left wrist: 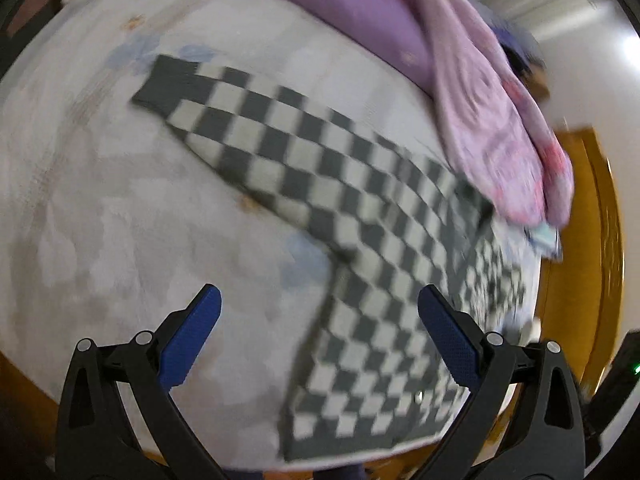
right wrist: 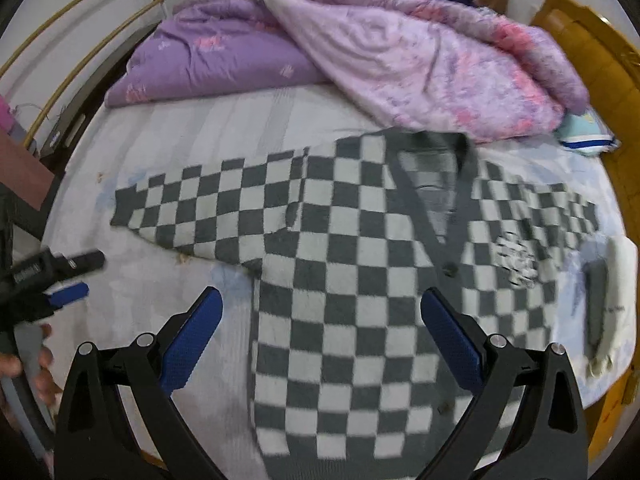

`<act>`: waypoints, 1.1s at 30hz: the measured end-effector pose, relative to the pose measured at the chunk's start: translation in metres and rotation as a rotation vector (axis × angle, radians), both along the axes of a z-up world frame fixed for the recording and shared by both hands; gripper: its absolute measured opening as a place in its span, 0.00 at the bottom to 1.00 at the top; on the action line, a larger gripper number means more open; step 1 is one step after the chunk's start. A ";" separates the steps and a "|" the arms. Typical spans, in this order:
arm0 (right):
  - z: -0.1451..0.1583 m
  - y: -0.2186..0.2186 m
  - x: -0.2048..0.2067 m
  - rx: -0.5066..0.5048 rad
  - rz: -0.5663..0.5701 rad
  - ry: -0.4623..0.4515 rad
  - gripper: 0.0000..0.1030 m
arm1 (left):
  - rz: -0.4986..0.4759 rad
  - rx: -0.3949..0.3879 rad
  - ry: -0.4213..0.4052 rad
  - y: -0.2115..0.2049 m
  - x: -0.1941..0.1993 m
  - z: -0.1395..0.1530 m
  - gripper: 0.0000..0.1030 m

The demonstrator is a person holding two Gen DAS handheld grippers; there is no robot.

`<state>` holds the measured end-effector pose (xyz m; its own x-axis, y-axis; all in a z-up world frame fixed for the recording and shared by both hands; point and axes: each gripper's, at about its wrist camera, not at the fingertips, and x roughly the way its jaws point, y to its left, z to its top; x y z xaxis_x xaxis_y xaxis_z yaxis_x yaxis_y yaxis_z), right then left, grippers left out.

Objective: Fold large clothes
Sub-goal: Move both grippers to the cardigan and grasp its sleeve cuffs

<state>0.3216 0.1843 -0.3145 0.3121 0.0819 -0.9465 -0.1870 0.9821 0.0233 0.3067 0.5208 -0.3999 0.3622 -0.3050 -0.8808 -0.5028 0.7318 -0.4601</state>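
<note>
Cardigan [right wrist: 352,264] lies flat on bed [right wrist: 200,132], quilts [right wrist: 400,52] behind it.

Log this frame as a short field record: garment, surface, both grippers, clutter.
garment: checkered cardigan, spread flat and face up, V-neck toward the bedding, one sleeve stretched out sideways
surface: bed sheet, pale
left hand-held gripper: open, above the sheet beside the cardigan's hem edge, holding nothing
right hand-held gripper: open, over the cardigan's lower body, holding nothing
clutter: purple quilt and pink quilt heaped at the far side
fold progress: none visible yet
</note>
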 end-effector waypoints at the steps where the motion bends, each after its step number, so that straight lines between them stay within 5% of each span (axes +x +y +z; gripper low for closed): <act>1: -0.011 0.003 0.007 0.006 0.005 0.004 0.86 | 0.034 0.002 0.013 0.019 0.006 -0.015 0.95; 8: -0.099 0.029 0.056 0.035 0.031 0.104 0.76 | 0.249 0.031 0.093 0.122 0.036 -0.100 0.92; 10: -0.121 0.032 0.065 0.043 0.031 0.135 0.76 | 0.302 0.017 0.122 0.143 0.040 -0.120 0.68; 17: -0.169 0.033 0.082 0.084 -0.002 0.190 0.75 | 0.401 0.004 0.103 0.186 0.058 -0.169 0.66; 20: -0.184 0.031 0.088 0.134 -0.030 0.220 0.59 | 0.403 0.033 0.074 0.193 0.066 -0.173 0.63; 24: -0.202 0.032 0.095 0.184 -0.042 0.261 0.34 | 0.403 0.095 0.076 0.198 0.070 -0.174 0.13; 26: -0.209 0.036 0.098 0.219 -0.039 0.282 0.10 | 0.399 0.096 0.056 0.200 0.070 -0.169 0.09; 33: -0.239 0.055 0.105 0.231 -0.017 0.338 0.01 | 0.357 0.216 -0.054 0.193 0.055 -0.107 0.09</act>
